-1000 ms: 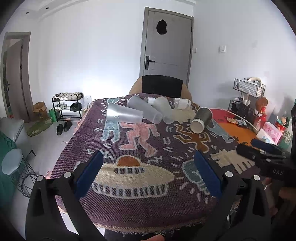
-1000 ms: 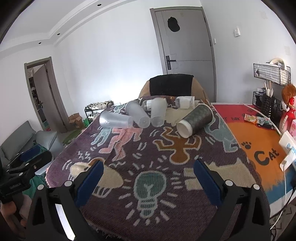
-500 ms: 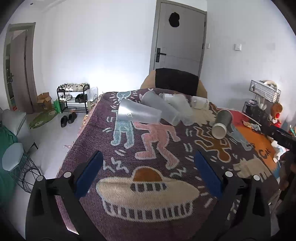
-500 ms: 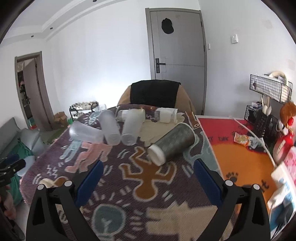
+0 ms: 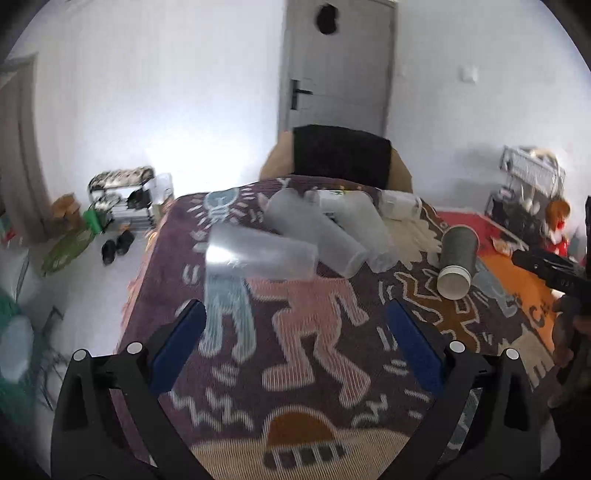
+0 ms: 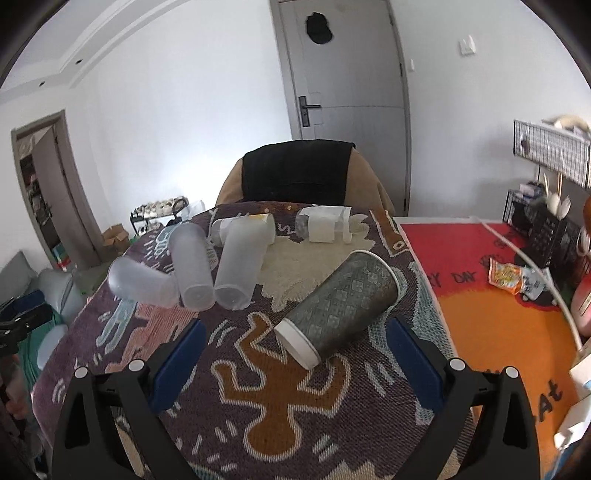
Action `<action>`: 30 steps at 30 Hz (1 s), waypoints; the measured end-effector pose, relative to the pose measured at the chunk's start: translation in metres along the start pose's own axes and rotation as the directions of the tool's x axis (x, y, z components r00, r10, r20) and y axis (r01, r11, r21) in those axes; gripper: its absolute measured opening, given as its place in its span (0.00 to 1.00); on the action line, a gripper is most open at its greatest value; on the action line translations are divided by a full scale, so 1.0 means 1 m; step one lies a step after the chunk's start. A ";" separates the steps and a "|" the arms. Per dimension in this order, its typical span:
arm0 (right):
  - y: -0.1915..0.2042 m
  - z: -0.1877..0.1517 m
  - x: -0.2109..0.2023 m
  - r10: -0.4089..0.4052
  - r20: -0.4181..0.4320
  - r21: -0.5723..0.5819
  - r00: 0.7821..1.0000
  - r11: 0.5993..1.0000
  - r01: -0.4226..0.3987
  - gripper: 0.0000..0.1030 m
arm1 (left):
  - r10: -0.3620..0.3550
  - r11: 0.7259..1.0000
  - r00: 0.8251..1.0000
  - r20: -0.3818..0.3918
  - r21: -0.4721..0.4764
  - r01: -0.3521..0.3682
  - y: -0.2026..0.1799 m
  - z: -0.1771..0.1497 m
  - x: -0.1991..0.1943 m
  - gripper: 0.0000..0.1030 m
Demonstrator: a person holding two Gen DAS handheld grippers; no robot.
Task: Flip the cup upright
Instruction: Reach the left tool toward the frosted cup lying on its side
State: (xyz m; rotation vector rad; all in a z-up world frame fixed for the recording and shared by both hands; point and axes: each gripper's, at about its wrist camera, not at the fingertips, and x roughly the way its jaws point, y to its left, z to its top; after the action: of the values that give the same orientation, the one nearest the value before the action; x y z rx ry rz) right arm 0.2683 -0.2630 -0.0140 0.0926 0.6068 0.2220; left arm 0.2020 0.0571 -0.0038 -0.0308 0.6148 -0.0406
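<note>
A patterned woven cloth (image 6: 266, 398) in dark purple, with pink, orange and pale blue cartoon figures, covers the tabletop across the lower half of both views. At its far edge, centre frame, stands a tan chair (image 6: 365, 184) with a black garment (image 6: 295, 173) draped over its back. Behind it is a grey door (image 6: 347, 85) with a dark handle, and a black cap (image 6: 318, 23) hangs near its top. On the floor at the left sits a shoe rack (image 5: 122, 195), with a pair of dark slippers (image 5: 117, 246) in front of it. At the right lies a red and orange rug (image 6: 491, 314), with a wire rack (image 6: 550, 151) above it on the wall.
</note>
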 end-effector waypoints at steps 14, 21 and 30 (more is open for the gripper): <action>-0.061 0.001 0.029 -0.032 0.078 0.240 0.996 0.971 0.012 0.93 | -0.113 0.927 0.990 -0.088 0.349 0.137 -0.083 0.090 0.088 0.94; -0.093 0.004 0.047 -0.044 0.098 0.298 0.994 0.954 0.013 0.93 | -0.100 0.852 0.982 -0.158 0.496 0.166 -0.129 0.114 0.133 0.90; -0.135 -0.013 0.051 -0.091 0.113 0.433 0.989 0.901 0.034 0.93 | -0.085 0.703 0.964 -0.251 0.671 0.236 -0.198 0.134 0.204 0.81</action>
State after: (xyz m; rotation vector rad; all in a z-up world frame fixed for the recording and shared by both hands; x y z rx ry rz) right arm 0.3258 -0.3824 -0.0737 0.5121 0.5188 0.0143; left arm 0.4402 -0.1483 -0.0041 0.6731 0.7695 -0.4571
